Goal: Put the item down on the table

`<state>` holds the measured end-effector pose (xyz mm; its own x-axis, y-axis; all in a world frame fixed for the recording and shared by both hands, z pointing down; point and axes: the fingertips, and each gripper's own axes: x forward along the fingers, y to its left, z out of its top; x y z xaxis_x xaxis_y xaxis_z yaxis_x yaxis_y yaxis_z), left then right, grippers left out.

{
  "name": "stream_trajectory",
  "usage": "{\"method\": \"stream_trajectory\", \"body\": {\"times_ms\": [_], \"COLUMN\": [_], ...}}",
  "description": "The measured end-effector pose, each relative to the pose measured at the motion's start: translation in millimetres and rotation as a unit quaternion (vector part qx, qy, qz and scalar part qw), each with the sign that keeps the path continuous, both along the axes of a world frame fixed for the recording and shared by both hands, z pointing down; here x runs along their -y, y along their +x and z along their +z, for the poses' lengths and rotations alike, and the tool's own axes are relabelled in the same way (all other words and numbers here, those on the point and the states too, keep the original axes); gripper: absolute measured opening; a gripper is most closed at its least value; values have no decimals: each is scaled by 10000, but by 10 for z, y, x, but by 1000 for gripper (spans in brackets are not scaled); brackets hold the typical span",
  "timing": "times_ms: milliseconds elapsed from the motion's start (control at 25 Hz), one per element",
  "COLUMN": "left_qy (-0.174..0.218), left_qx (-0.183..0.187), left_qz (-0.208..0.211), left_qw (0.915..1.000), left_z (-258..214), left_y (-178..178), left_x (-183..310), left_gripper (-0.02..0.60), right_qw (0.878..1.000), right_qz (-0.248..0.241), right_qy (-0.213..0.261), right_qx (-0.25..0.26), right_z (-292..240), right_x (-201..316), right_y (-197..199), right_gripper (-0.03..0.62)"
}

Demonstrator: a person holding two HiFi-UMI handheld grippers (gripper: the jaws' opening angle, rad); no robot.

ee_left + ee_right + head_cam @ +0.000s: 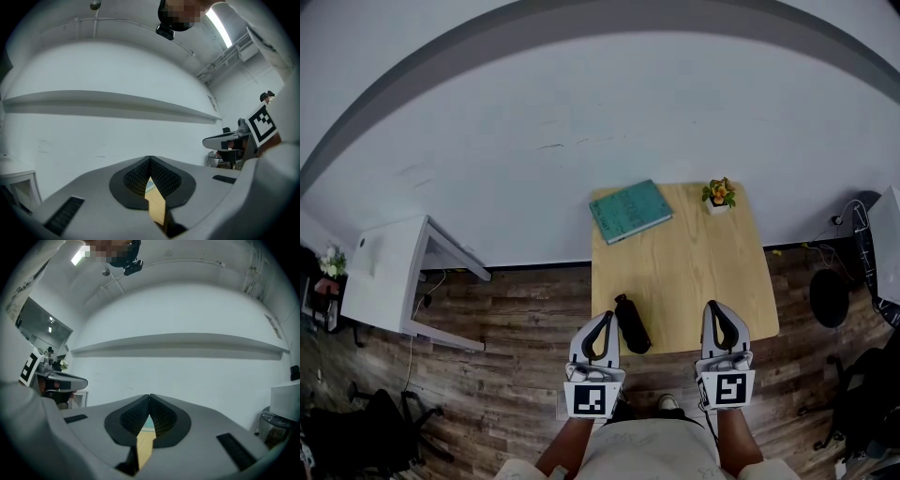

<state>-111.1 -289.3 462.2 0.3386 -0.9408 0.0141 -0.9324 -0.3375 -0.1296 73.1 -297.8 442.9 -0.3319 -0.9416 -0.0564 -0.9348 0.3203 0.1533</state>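
Item: a black, slim bottle [632, 323] lies on its side on the desk, close to the near left corner, with its narrow capped end pointing far and its base by the near edge.
Desk: a light wooden rectangular desk [694, 272] stands against the white wall [581, 112].
Left hand-held gripper: the grey left hand-held gripper [607, 319] is just left of the bottle. Neither jaw is on the bottle. In the left gripper view its [150, 160] ribbed black pads are clenched tip to tip with nothing between them, and only a strip of desk wood shows below the tips.
Right hand-held gripper: the right hand-held gripper [715, 307] is over the near right part of the desk, well apart from the bottle. In the right gripper view it [149, 397] is clenched the same way and is empty.
Far on the desk: a teal hardcover book [630, 210] lies flat at the far left corner. A small potted plant with orange flowers [718, 195] stands at the far right.
Person: bare forearms reach from the near edge of the head view into both grippers.
Around: the dark wood-plank floor [516, 375] lies around the desk. A white side table [389, 272] stands well to the left. A black round seat [830, 298] is to the right.
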Motion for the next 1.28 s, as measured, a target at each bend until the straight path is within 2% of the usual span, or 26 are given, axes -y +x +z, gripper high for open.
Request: {"method": "stream_trajectory", "body": {"times_ms": [720,1040,1280], "left_qy": [-34,-13,-48], "left_qx": [-82,-207,-162], "left_qz": [-136,-238,-262], "left_qw": [9999,9995,9995], "left_z": [5,-14,-1], "left_y": [-75,-149,-214], "left_x": [-51,-87,-122], "left_gripper": [8,8,8], "right_qw": [9999,9997,9995], "right_qz": [55,6,-120], "right_qy": [-67,-209,-296], "right_qx": [90,135,45], "right_z": [11,81,89], "right_x": [30,23,26], "right_y": [-3,-78,-150], "right_gripper": [17,17,17]}}
